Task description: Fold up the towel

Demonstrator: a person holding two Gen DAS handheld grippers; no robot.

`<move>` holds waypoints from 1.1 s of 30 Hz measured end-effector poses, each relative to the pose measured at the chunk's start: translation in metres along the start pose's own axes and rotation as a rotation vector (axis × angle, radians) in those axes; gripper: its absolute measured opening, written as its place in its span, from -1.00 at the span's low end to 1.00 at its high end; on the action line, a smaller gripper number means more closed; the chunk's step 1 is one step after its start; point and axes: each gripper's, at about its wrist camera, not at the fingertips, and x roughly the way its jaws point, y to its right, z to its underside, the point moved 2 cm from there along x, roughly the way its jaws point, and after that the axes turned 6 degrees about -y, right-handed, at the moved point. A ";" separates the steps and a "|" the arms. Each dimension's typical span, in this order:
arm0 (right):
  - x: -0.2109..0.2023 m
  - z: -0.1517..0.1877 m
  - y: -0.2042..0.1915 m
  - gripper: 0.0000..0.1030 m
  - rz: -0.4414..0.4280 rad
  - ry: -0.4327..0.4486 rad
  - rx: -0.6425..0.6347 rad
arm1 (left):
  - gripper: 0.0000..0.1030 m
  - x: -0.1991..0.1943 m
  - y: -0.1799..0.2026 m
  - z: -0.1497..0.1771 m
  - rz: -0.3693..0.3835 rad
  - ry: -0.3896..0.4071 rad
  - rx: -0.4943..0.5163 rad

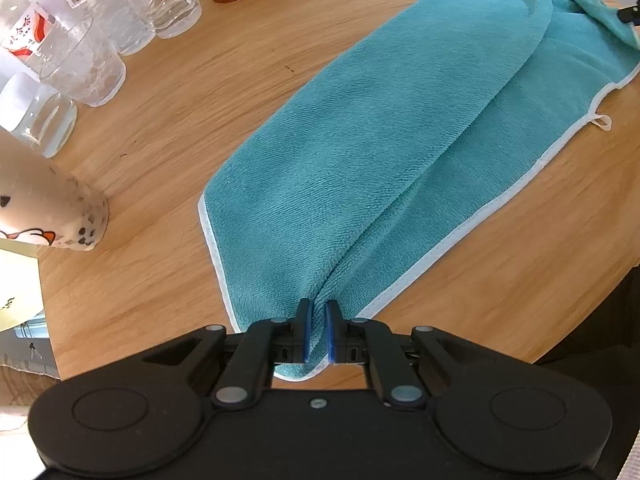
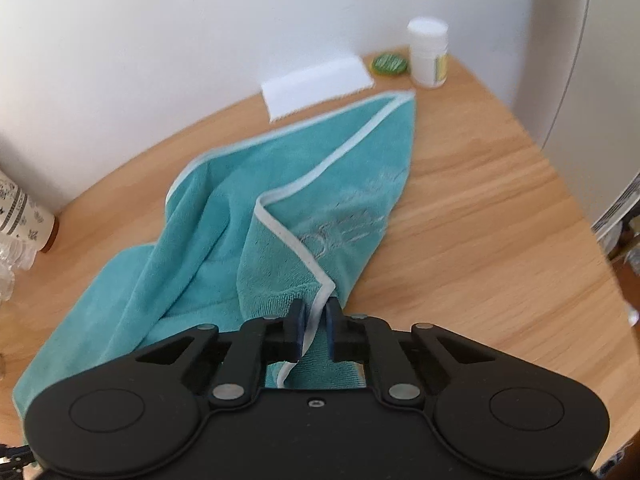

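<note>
- My left gripper (image 1: 318, 330) is pinched narrow on a bunched near corner of the teal towel (image 1: 400, 140), white hem pulled in between the blue pads.
- My right gripper (image 2: 314, 330) is likewise clamped on a hemmed corner, which folds up in a loose peak just ahead of the fingers.
- From my left tool the towel's long axis runs away to the far right across the wooden table (image 1: 180, 120), already doubled lengthwise, one layer over the other.
- In the right wrist view the cloth is soft with blur, so I can't say whether that corner is one layer or two.
- Far left stand clear plastic bottles (image 1: 132, 4); the fold should carry both held corners along that axis, away from them.
</note>
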 end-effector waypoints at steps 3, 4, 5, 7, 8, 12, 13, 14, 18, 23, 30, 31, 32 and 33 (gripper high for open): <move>-0.018 0.001 0.007 -0.92 0.076 0.049 -0.008 | -0.88 0.000 -0.003 -0.001 0.012 -0.009 -0.025; -0.025 0.002 0.013 -0.92 0.115 0.053 -0.004 | -0.87 0.000 -0.004 -0.001 0.016 -0.012 -0.033; -0.030 0.003 0.020 -0.92 0.146 0.048 0.003 | -0.87 0.000 -0.006 -0.002 0.021 -0.014 -0.044; -0.032 0.007 0.035 -0.93 0.201 0.028 0.021 | -0.74 -0.004 -0.009 -0.001 0.034 -0.005 -0.071; -0.032 0.009 0.041 -0.93 0.219 0.021 0.028 | -0.62 -0.008 -0.013 -0.001 0.047 0.016 -0.103; -0.031 0.021 0.069 -0.95 0.297 -0.014 0.069 | 0.07 -0.028 -0.027 0.001 0.082 0.100 -0.188; -0.030 0.024 0.075 -0.95 0.311 -0.021 0.077 | 0.07 -0.030 -0.029 0.000 0.085 0.105 -0.194; -0.029 0.026 0.080 -0.95 0.326 -0.029 0.083 | 0.07 -0.033 -0.032 -0.002 0.089 0.114 -0.203; -0.020 0.034 0.097 -0.95 0.383 -0.070 0.100 | 0.07 -0.043 -0.048 -0.014 0.088 0.159 -0.245; -0.006 0.044 0.102 -0.90 0.441 -0.125 0.078 | 0.07 -0.038 -0.057 -0.033 0.038 0.179 -0.250; -0.001 0.049 0.102 -0.83 0.462 -0.178 0.040 | 0.07 -0.016 -0.057 -0.064 0.023 0.193 -0.231; -0.002 0.049 0.102 -0.71 0.474 -0.184 0.025 | 0.07 -0.014 -0.056 -0.066 0.020 0.192 -0.225; -0.004 0.048 0.101 -0.56 0.488 -0.184 0.013 | 0.07 -0.012 -0.055 -0.069 0.019 0.191 -0.215; -0.006 0.048 0.101 -0.50 0.502 -0.183 0.001 | 0.07 -0.010 -0.054 -0.071 0.024 0.193 -0.208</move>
